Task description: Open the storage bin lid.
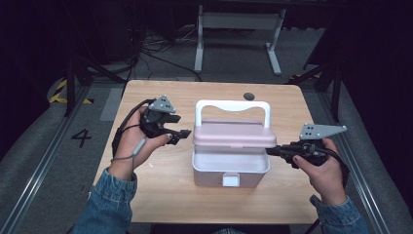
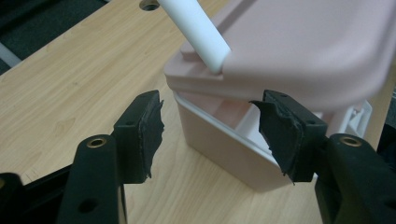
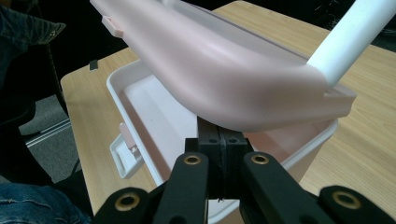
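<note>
Fingers of the right gripper (image 3: 219,154) pinched together under the pink lid (image 3: 224,74); left gripper (image 2: 210,135) fingers wide, holding nothing.

Blue denim sleeves (image 1: 109,202); black hand-held grippers, brass rivets, grey triangular plates, trailing cables.

A pale pink storage box (image 1: 229,170) sits near the middle of the wooden desk (image 1: 160,185), its white front latch (image 1: 231,181) facing the person. Its pink lid (image 1: 234,134) is raised partway, tilted up over the open, empty body, with a white handle (image 1: 233,105) standing upright above it.
</note>
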Demonstrator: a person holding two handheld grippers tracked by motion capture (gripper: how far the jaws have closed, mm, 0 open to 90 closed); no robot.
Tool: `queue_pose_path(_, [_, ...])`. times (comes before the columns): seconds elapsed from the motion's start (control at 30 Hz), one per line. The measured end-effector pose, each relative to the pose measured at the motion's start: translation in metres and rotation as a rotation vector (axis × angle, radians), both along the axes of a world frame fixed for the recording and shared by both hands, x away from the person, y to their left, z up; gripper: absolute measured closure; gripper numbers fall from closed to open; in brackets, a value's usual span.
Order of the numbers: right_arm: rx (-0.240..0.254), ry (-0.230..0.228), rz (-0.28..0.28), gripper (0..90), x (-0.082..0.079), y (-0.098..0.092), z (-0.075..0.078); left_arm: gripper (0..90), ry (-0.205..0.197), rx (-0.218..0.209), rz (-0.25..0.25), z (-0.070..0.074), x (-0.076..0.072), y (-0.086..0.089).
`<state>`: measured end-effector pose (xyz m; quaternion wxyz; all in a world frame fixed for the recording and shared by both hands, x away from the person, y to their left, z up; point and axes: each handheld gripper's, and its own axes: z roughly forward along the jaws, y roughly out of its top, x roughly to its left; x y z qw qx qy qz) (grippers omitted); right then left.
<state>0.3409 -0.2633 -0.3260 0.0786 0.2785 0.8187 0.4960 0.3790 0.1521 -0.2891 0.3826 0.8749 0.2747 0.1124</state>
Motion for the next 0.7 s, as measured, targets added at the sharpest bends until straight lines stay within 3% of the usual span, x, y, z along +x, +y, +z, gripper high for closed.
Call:
queue_pose_path(0.2, [0.008, -0.005, -0.003, 90.0, 0.001, 0.000, 0.002, 39.8, 0.002, 0.011, -0.027, -0.007, -0.012, 0.004])
queue_pose_path(0.43, [0.020, -0.008, -0.003, 90.0, 0.000, 0.000, 0.004, 38.0, -0.016, 0.020, -0.076, -0.019, -0.021, -0.006])
queue_pose_path(0.7, [0.027, -0.006, -0.004, 90.0, 0.000, 0.000, 0.004, 36.7, -0.054, -0.020, -0.102, -0.027, -0.029, -0.015])
